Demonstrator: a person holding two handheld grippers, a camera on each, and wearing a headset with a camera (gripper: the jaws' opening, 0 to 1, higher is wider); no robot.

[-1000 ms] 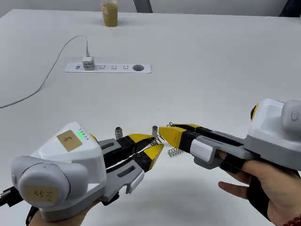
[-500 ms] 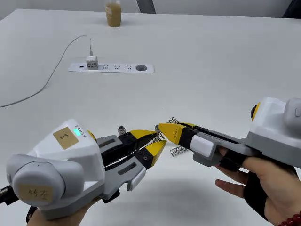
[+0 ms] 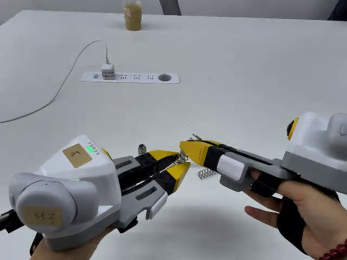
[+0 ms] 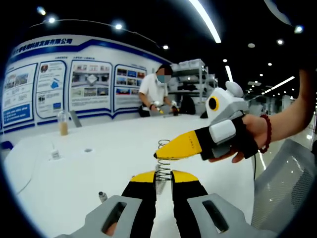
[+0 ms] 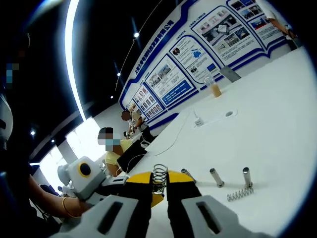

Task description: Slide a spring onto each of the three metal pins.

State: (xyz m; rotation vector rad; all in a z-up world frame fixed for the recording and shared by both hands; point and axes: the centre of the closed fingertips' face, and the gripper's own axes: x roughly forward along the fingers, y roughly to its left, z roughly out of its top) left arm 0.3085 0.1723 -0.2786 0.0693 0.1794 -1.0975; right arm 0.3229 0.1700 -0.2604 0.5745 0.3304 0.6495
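A power strip [image 3: 130, 77] and a cup [image 3: 132, 13] sit far back on the table [image 3: 260, 65], well apart from the work. The right gripper [image 5: 158, 181] clenches a spring [image 4: 162, 166] and largely hides it in the head view. In the left gripper view the spring stands on end, its lower end between the left gripper [image 4: 163, 177] tips, whose grip I cannot tell. The right gripper view shows three pins [image 5: 216, 177] and a loose spring [image 5: 240, 194].

Loose spring [image 5: 240, 194] beside metal pins [image 5: 216, 177]

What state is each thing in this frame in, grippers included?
Left gripper: shut on first pin.
Right gripper: shut on spring.
Spring: gripped at top, lower end between left jaws.
Second pin: standing, bare.
Third pin: standing, bare.
Loose spring: lying on table.
Charger: plugged into power strip.
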